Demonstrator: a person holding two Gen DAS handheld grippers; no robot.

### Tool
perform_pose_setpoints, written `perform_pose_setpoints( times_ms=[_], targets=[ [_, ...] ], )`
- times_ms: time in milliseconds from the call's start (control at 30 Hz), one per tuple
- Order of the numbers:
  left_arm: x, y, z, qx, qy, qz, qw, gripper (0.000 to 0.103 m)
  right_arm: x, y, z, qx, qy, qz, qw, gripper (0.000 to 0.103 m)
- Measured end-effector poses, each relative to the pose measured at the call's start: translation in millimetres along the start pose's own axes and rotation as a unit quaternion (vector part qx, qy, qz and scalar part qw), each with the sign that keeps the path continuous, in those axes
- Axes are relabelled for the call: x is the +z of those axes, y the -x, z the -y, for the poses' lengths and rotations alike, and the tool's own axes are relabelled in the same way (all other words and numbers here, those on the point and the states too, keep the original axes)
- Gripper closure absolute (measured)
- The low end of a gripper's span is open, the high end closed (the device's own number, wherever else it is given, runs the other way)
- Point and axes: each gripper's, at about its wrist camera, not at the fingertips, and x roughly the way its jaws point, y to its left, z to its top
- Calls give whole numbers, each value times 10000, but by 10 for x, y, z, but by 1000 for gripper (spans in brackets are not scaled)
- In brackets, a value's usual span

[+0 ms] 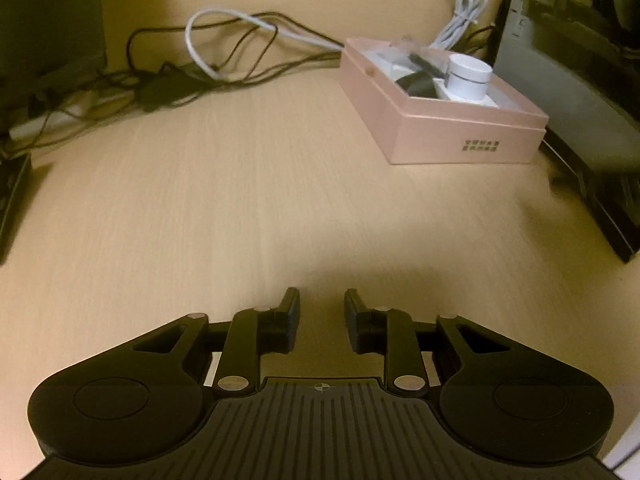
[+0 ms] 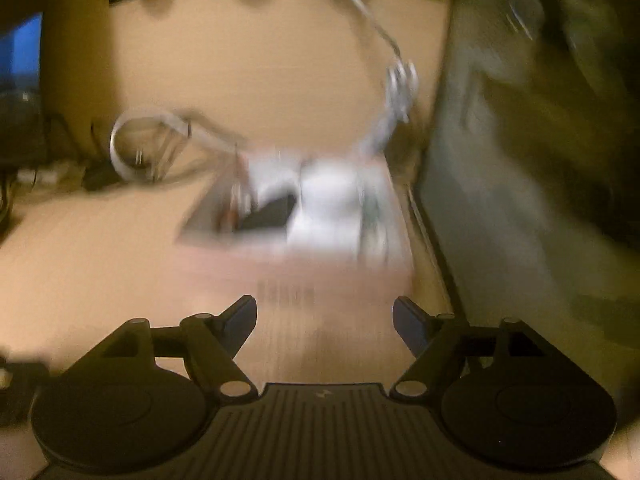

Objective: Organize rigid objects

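Resting on the pale wood-grain tabletop, one shallow pink rectangular cardboard box sits open toward the far right, well apart from the left gripper. Inside it stand one white cylindrical jar, one dark rounded object just beside the jar, and one thin dark stick lying across the white lining. One bundled white cable rises behind the box; one looped white cord and several tangled black wires lie at the far left.

That left gripper hangs over bare table with a narrow gap between its two black fingers, gripping nothing.

From the right wrist view, heavily blurred, the right gripper has its two fingers spread wide and empty, with the same pink box just ahead of them.
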Motion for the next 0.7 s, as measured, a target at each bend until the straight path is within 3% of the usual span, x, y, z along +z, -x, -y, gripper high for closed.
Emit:
perform_pose_setpoints(
  times_ms=[67,167,233,333,467,533,700],
  targets=[
    [-14,-21,135,-19,-24,129,9999,73,-277,78,38,72,-120,-288,9995,27],
    [-49,-80,399,40,-140,388,9991,62,-582,46,41,154,-21,-509,9986,27],
    [-76,-126,570,-125,-297,573,9978,44,-666,-29,65,213,-86,-602,9979,27],
    [-91,-188,773,-35,-338,703,9969,30,-689,-88,106,225,-173,-437,9986,24],
    [-45,-218,783,155,167,763,9968,31,-670,-173,196,23,-307,-321,9990,11],
    [-45,-246,815,295,95,815,9962,31,-681,-215,229,-41,-382,-297,9988,4],
    [-61,-266,821,492,119,923,9944,29,-690,-285,223,-123,-481,-119,9987,0]
  ],
)
